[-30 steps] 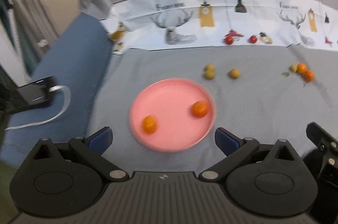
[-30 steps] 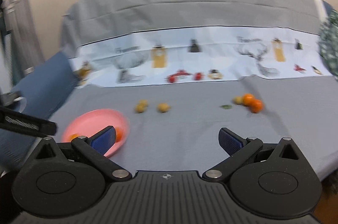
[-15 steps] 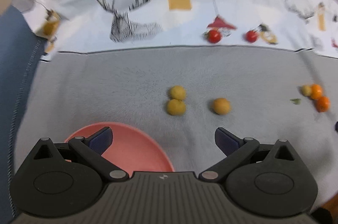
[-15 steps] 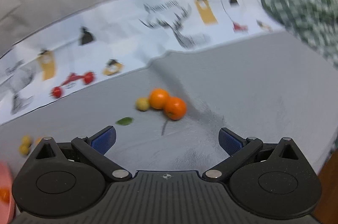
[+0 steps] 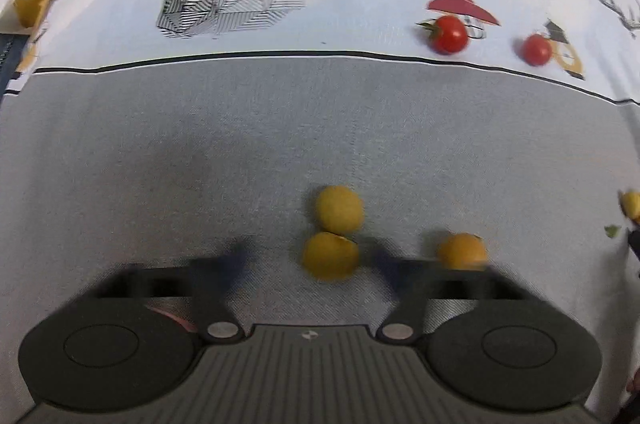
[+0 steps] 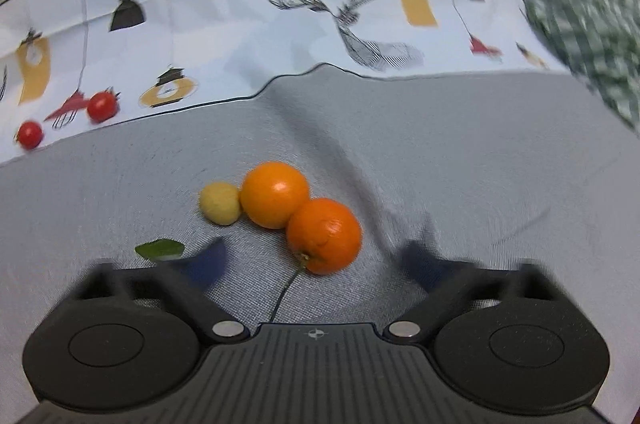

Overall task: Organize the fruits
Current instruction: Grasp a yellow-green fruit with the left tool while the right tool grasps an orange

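Both grippers have advanced: left gripper [image 5: 306, 264] open around a yellow fruit [image 5: 330, 256]; right gripper [image 6: 312, 262] open beside an orange [image 6: 324, 235].

1. Two red tomatoes [image 5: 447, 34] [image 5: 537, 49].
2. Two big oranges [image 6: 274, 194] [image 6: 324, 235].
3. Three small yellow fruits [image 5: 339, 209] [image 5: 330, 256] [image 6: 220, 203].
4. One small orange fruit [image 5: 462, 251].
5. One green leaf [image 6: 160, 249].

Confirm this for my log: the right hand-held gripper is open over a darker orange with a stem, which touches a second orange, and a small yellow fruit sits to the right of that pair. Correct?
Not quite. In the right wrist view the small yellow fruit sits to the left of the pair, against the second orange. The rest holds: the right hand-held gripper is open over the darker orange with a stem.
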The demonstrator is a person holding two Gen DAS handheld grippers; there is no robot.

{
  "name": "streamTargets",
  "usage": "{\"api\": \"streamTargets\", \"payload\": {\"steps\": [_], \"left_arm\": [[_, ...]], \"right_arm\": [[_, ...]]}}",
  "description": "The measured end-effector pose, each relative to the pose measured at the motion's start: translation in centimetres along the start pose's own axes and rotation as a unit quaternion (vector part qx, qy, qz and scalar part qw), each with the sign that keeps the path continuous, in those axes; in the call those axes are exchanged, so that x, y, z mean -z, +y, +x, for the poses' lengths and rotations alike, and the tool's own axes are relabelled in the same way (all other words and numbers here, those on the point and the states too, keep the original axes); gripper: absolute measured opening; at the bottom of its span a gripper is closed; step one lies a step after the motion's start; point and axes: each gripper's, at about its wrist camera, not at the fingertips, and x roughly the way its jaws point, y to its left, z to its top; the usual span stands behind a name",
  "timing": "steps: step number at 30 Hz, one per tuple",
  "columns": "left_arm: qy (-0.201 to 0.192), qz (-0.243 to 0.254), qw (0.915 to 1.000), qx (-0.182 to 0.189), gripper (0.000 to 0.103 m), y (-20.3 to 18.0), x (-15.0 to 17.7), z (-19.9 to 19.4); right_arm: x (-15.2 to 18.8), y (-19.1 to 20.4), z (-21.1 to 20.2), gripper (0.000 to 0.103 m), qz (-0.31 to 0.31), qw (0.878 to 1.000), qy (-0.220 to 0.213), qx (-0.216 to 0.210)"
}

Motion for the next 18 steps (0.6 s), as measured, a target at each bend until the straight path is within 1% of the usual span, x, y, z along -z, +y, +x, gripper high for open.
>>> {"api": "streamTargets", "payload": {"steps": [1,6,11,15,18], "left_arm": [[-0.002,0.001,1.0000,0.004,0.033,0.0,0.0,-0.2],[-0.019,-0.008,0.9992,0.033,0.032,0.6,0.3,-2.7],[-0.047,-0.014,0.9974,0.053,0.032,1.1,1.7,-6.6],[-0.069,-0.025,0.9955,0.060,0.033,1.6,3.6,-10.8],[-0.088,-0.037,0.9936,0.060,0.033,2.2,5.4,-13.9]], "right_arm": [[0.0,0.0,-0.2,0.037,0.001,1.000,-0.007,0.002],[-0.3,-1.4,-1.6,0.037,0.032,0.999,0.002,0.013],[-0.2,-2.5,-5.8,0.037,0.054,0.998,-0.025,0.009],[-0.1,-2.6,-9.6,0.037,0.068,0.997,-0.039,-0.011],[-0.2,-2.0,-12.9,0.037,0.073,0.996,-0.046,-0.036]]}}
